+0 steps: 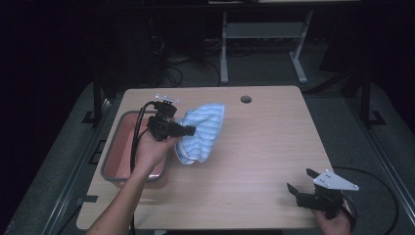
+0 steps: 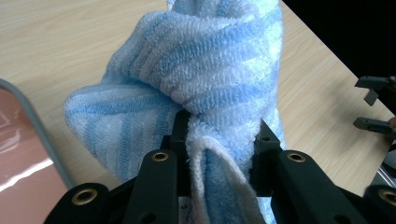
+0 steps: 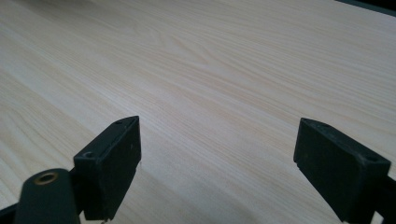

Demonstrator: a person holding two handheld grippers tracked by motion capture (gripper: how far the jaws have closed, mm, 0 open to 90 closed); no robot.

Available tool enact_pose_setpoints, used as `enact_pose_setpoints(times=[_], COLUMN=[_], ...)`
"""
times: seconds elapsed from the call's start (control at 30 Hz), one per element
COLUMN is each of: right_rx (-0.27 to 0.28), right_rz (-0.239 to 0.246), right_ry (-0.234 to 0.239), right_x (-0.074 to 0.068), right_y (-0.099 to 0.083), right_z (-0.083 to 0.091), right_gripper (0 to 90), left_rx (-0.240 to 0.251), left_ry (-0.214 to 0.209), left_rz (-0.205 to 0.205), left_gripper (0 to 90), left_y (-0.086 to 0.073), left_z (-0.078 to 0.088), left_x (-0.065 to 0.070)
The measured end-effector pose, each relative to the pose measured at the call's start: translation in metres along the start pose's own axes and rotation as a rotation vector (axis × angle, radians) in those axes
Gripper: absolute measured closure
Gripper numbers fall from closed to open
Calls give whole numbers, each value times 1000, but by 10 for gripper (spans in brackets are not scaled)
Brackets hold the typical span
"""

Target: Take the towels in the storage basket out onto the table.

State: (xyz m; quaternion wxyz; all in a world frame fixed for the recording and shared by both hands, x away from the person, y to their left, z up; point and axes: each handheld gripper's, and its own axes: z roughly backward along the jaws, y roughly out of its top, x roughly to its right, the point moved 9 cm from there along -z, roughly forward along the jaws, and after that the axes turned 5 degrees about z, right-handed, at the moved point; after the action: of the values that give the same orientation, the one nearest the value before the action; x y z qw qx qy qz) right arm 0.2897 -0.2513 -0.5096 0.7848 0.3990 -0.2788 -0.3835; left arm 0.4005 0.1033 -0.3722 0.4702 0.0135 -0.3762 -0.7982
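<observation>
Dark floor and the legs of another desk lie beyond a pale wooden table (image 1: 254, 161), which has a round cable hole (image 1: 245, 99) near its far edge. Taking that hole as the landmark, a blue-and-white striped towel (image 1: 201, 132) sits bunched on the tabletop just on the person's side of it and a little toward the left. The left gripper (image 1: 191, 130) is at the towel's left edge, its jaws clamped on a thick fold of the cloth; the left gripper view shows the terry pile squeezed between both black pads. A grey-rimmed tray (image 1: 113, 159) with a pinkish floor lies farther left of the hole, just beside the towel and under the left hand (image 1: 151, 149). The right gripper (image 1: 299, 180) rests well apart from the hole, at the near right corner of the table, its jaws spread wide over bare wood with nothing between them.
</observation>
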Motion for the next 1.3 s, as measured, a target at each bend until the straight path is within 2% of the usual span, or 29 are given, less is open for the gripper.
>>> enact_pose_setpoints(times=[0.33, 0.7, 1.07, 1.3], right_rx=[8, 9, 8, 8], right_rz=[-3, -9, -7, -10], right_ry=[-18, -13, -15, -16], right_x=[1, 1, 1, 2], right_y=[2, 2, 1, 1], right_z=[3, 3, 3, 3], right_gripper=[144, 145, 144, 145], left_rx=[-15, -40, -55, -67], left_ry=[-19, -49, -62, -78], left_rz=[-24, -34, -58, -53], left_gripper=[691, 691, 691, 691], left_y=[4, 6, 9, 11], left_z=[-17, -39, -53, -63], left_x=[14, 29, 42, 49])
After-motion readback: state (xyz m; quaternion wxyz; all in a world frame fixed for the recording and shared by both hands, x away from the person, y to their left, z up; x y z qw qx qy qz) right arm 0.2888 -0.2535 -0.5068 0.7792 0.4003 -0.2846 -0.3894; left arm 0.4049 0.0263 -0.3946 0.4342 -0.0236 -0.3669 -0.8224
